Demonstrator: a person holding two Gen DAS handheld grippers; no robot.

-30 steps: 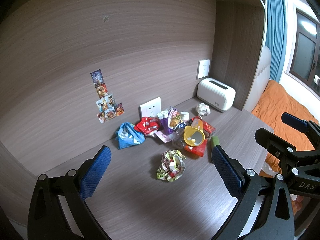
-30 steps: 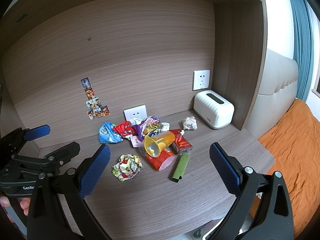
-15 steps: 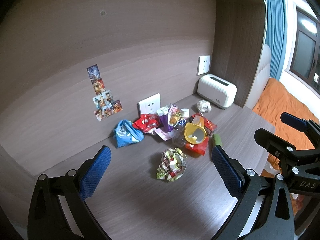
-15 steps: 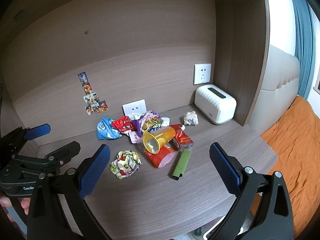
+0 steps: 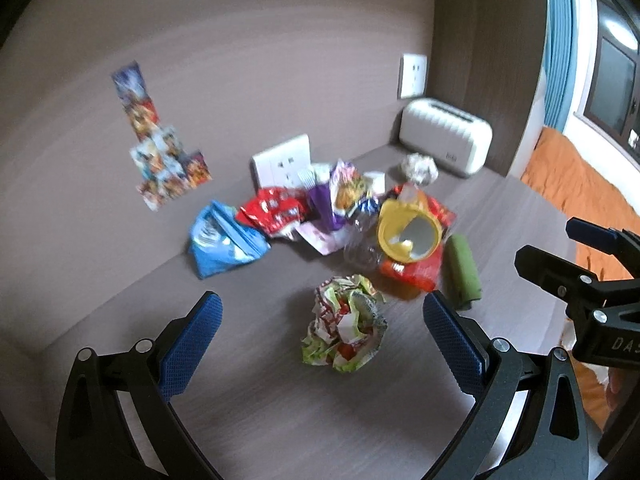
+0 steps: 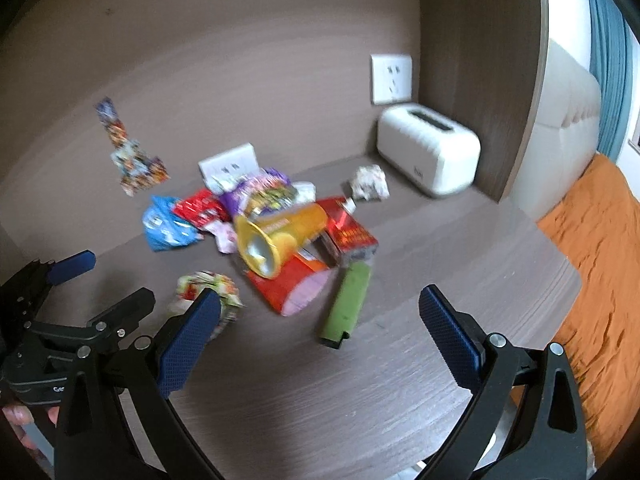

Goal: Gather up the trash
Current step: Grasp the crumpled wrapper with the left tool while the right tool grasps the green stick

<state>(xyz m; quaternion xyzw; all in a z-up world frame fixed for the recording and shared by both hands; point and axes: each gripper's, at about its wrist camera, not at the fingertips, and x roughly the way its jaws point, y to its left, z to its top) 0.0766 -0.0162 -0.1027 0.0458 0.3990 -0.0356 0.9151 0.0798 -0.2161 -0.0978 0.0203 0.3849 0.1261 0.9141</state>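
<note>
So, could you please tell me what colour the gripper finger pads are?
Blue, textured pads; clearest in the right wrist view.

A bedroom in a home. A wood-grain desk [image 6: 360, 380] sits in a built-in alcove with matching wall panels. At 3 o'clock, a bed with an orange cover [image 6: 600, 248] and a padded cream headboard [image 6: 568, 120] adjoins the desk. At 1 o'clock hang blue curtains [image 5: 556, 40] beside a window [image 5: 612, 84]. Wall sockets [image 6: 391, 78], stickers [image 5: 160, 152] and a white toaster-shaped appliance [image 6: 430, 148] complete the nook.
</note>
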